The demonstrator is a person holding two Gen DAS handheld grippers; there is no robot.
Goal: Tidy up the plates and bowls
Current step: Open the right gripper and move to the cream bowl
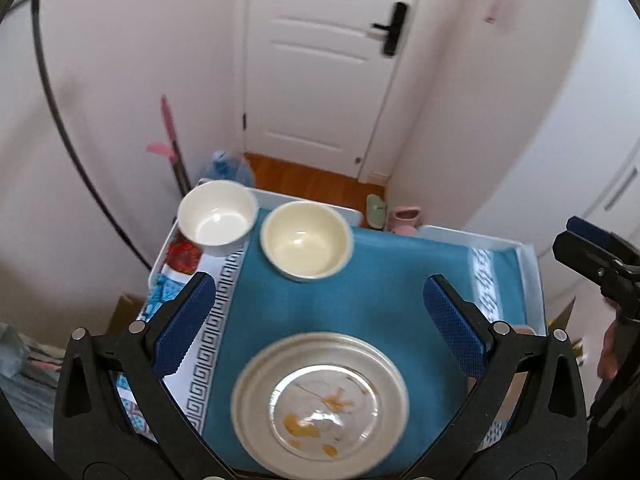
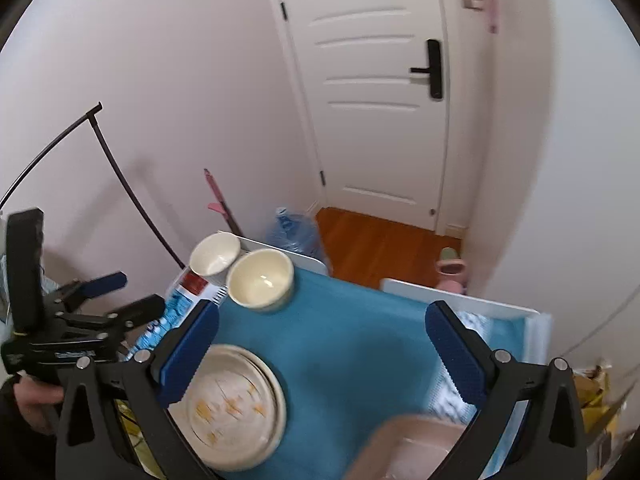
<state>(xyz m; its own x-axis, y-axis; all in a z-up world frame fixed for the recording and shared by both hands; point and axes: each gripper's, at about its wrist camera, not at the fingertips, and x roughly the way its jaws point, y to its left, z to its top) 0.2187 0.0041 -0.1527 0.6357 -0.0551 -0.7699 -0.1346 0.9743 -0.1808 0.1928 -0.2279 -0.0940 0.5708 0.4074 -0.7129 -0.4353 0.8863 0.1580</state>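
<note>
both hand-held grippers gape empty above stacked plates (image 1: 320, 404) and two bowls (image 1: 307, 240).

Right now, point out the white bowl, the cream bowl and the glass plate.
white bowl (image 1: 216, 220): left wrist view, inner floor.
cream bowl (image 1: 306, 242): left wrist view, inner floor.
glass plate (image 1: 324, 408): left wrist view, patterned centre, atop the larger plate.

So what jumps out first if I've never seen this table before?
Probably the teal cloth, with the stacked plates at its near edge, the top one clear glass with orange marks. At the far left corner sit a cream bowl and a white bowl, with the white door beyond.
</note>
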